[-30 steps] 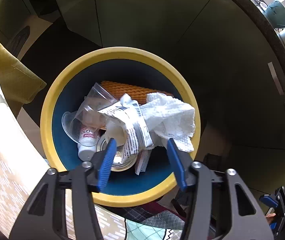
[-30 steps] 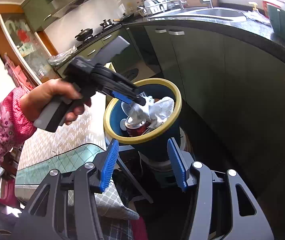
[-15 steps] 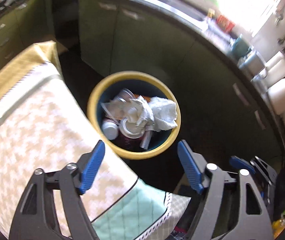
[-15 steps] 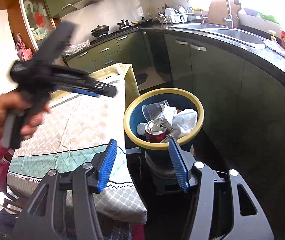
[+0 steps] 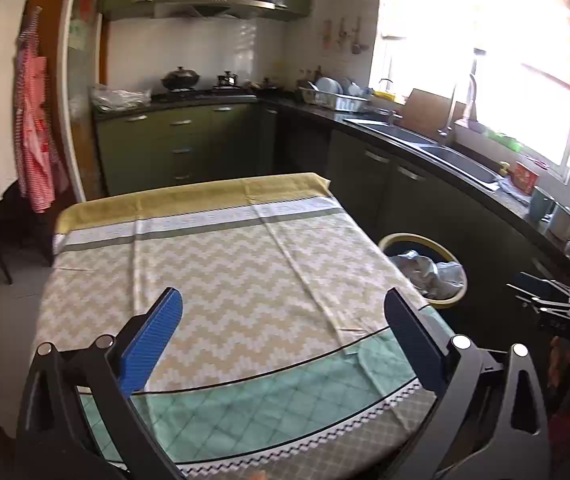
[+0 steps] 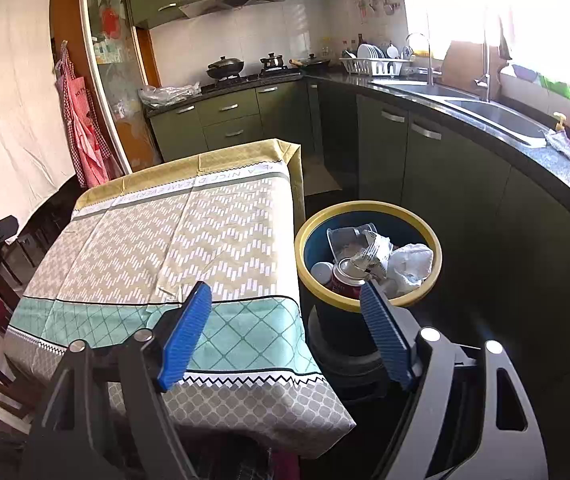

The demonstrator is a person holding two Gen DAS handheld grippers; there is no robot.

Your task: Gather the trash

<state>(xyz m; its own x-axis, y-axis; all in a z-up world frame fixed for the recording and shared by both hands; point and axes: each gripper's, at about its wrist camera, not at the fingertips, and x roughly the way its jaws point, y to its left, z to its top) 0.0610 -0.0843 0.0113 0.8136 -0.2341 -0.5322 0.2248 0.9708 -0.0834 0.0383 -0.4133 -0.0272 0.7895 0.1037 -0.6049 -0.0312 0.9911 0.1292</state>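
Note:
A blue bin with a yellow rim [image 6: 369,304] stands on the floor right of the table; it also shows in the left wrist view [image 5: 451,300]. It holds a red can [image 6: 343,282], a clear plastic cup [image 6: 343,236], a printed wrapper [image 6: 373,254] and crumpled white tissue [image 6: 411,262]. My left gripper [image 5: 281,332] is open and empty above the near end of the tablecloth [image 5: 225,272]. My right gripper [image 6: 285,332] is open and empty, over the table's near right corner beside the bin.
The table [image 6: 165,248] carries a zigzag-patterned cloth. Dark green cabinets [image 6: 425,160] with a black counter and sink [image 6: 497,114] run along the right. A stove with pots [image 6: 245,70] is at the back. A red apron [image 5: 33,152] hangs left.
My left gripper has pulled up and back from inside the bin's mouth and swung left over the table. My right gripper has drawn back a little. Both stayed open.

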